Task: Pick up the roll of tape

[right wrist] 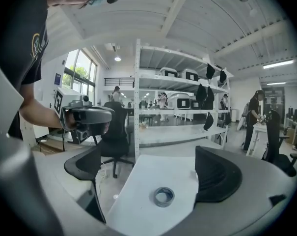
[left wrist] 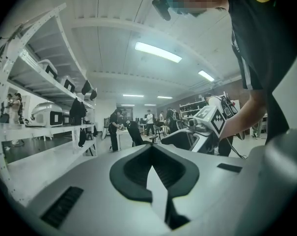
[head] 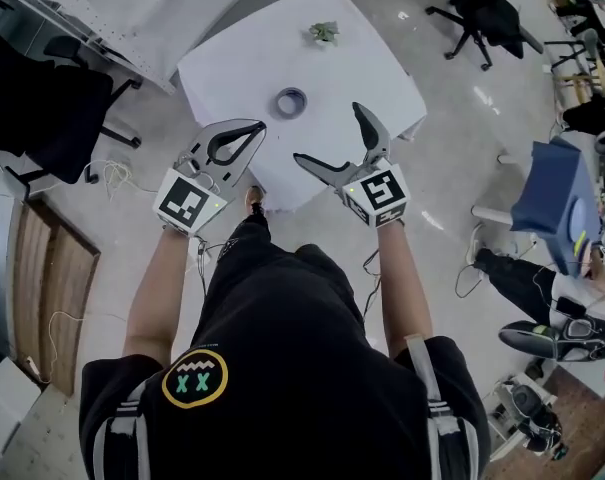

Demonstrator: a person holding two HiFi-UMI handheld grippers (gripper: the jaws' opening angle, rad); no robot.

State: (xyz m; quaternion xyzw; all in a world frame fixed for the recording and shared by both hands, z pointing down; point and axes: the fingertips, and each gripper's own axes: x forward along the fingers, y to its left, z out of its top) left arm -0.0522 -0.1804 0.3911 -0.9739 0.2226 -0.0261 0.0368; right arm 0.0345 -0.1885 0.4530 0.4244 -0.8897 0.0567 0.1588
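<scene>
Black-shirted shoulders are filling the head view; beyond, a small grey-blue roll of tape (head: 290, 101) is lying flat mid white square table (head: 232, 68). Left gripper (left wrist: 152, 151) view: jaws pressing together, empty. Right gripper (right wrist: 149, 175) view: jaws standing wide apart, framing the roll, which is looking light and stiff. Pinch its wall.

Part of the table (head: 232, 68) edge sits hidden behind the right tool (head: 327, 132)

White table (head: 232, 68) on grey floor (head: 452, 168), office chairs (head: 482, 13), white shelving (right wrist: 182, 132), ceiling strip lights (left wrist: 158, 52).
</scene>
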